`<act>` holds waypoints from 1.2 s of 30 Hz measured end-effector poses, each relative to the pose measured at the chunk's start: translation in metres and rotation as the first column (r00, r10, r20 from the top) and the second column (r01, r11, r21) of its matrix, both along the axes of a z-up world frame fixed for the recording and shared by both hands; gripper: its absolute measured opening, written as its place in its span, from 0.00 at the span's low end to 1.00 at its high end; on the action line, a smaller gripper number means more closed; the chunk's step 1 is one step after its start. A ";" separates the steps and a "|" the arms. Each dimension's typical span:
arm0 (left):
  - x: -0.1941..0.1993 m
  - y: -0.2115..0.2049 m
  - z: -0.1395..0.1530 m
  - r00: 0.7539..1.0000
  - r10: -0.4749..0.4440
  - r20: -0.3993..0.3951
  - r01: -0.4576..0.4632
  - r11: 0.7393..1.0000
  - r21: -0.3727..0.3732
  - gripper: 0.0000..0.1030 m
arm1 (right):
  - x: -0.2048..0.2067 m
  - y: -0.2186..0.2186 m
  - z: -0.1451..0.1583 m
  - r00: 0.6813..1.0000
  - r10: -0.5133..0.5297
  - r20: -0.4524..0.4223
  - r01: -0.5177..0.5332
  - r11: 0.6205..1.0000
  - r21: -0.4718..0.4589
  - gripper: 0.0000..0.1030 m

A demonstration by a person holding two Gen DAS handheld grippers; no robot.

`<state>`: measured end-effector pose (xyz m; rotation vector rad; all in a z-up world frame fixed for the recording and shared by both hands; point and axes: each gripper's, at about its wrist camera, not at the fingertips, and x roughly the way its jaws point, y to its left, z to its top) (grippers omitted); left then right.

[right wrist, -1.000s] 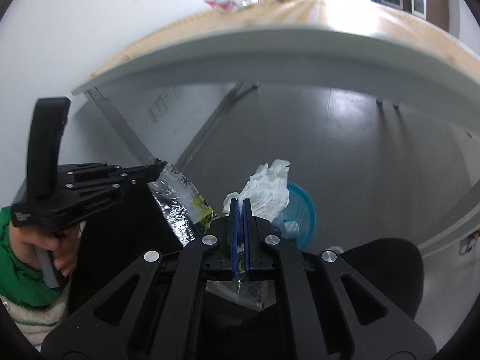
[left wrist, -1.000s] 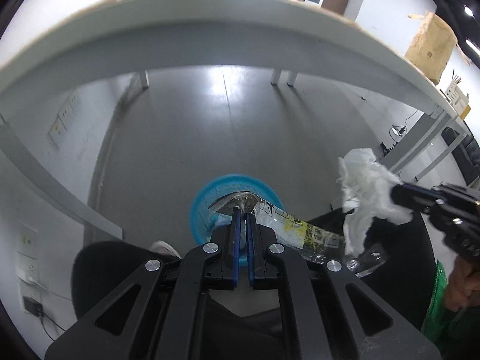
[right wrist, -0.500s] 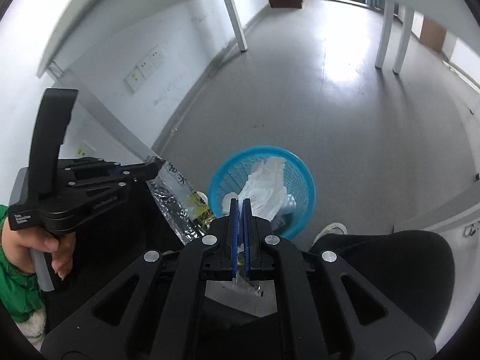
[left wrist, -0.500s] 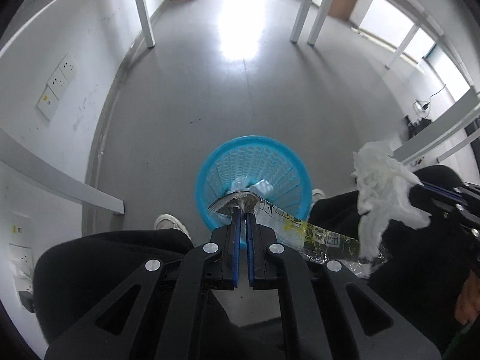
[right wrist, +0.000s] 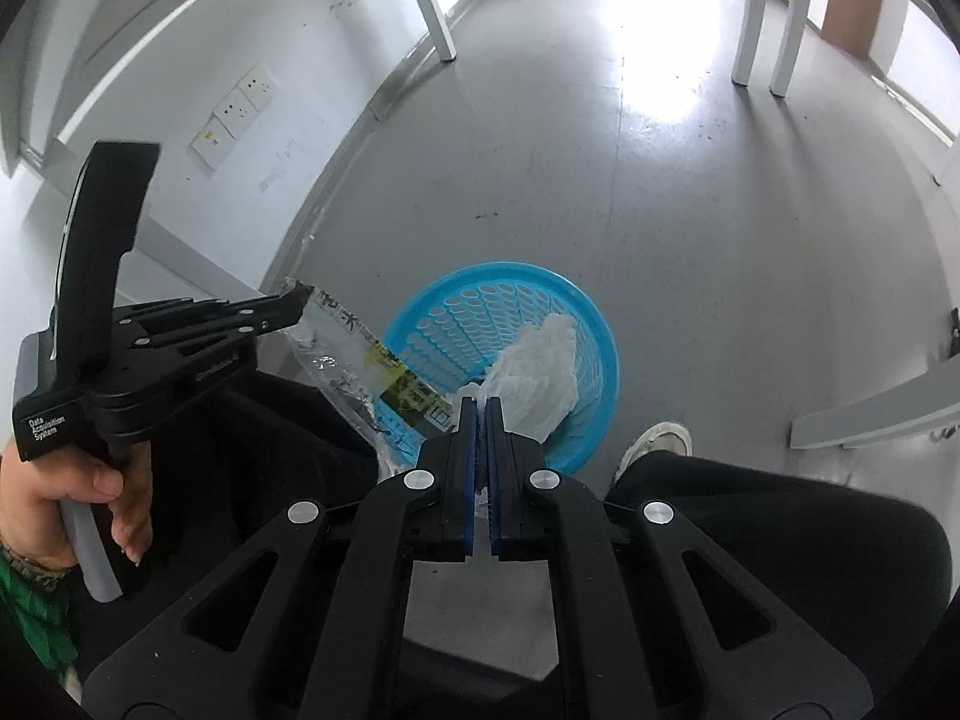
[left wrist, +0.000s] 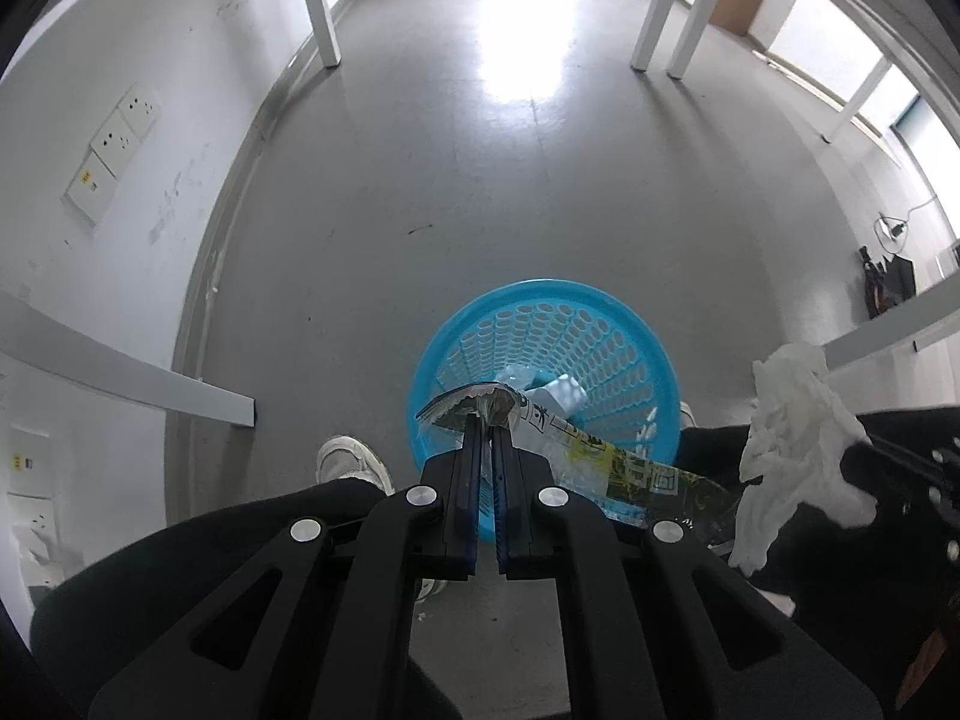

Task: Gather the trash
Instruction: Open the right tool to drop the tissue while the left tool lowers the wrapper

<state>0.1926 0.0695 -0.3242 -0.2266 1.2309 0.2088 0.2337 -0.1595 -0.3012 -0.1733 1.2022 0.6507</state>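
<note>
A round blue trash basket point(left wrist: 624, 324) stands on the grey floor below both grippers, with some trash inside; it also shows in the right wrist view point(right wrist: 480, 294). My left gripper point(left wrist: 486, 420) is shut on a clear plastic wrapper with yellow print point(left wrist: 606, 462), held over the basket's near rim. In the right wrist view the left gripper point(right wrist: 294, 303) holds that wrapper point(right wrist: 372, 360) at the left. My right gripper point(right wrist: 478, 405) is shut on a crumpled white tissue point(right wrist: 540, 372) above the basket. The tissue point(left wrist: 792, 420) also shows at the right of the left wrist view.
The person's black-trousered legs point(right wrist: 750, 528) and white shoes point(left wrist: 348, 462) flank the basket. White table legs point(left wrist: 318, 6) stand further back. A white wall with sockets point(left wrist: 114, 150) runs along the left. A low table rail point(left wrist: 150, 384) crosses at the left.
Both grippers have dropped below the table edge and tipped down toward the floor. The basket has come fully into view and closer, with wrapper and tissue still held.
</note>
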 end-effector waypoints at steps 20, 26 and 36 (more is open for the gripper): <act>0.070 0.015 -0.082 0.978 0.057 -0.200 -0.030 0.991 0.134 0.03 | 0.059 0.036 -0.093 0.980 -0.070 -0.184 0.047 0.991 -0.127 0.02; 0.071 0.023 -0.097 0.969 0.088 -0.230 -0.063 0.991 0.116 0.03 | 0.065 0.040 -0.102 0.972 -0.074 -0.223 0.046 0.990 -0.131 0.03; 0.062 0.043 -0.096 0.958 0.182 -0.220 -0.192 0.981 -0.027 0.15 | 0.076 0.032 -0.114 0.966 -0.134 -0.219 0.101 0.982 -0.157 0.05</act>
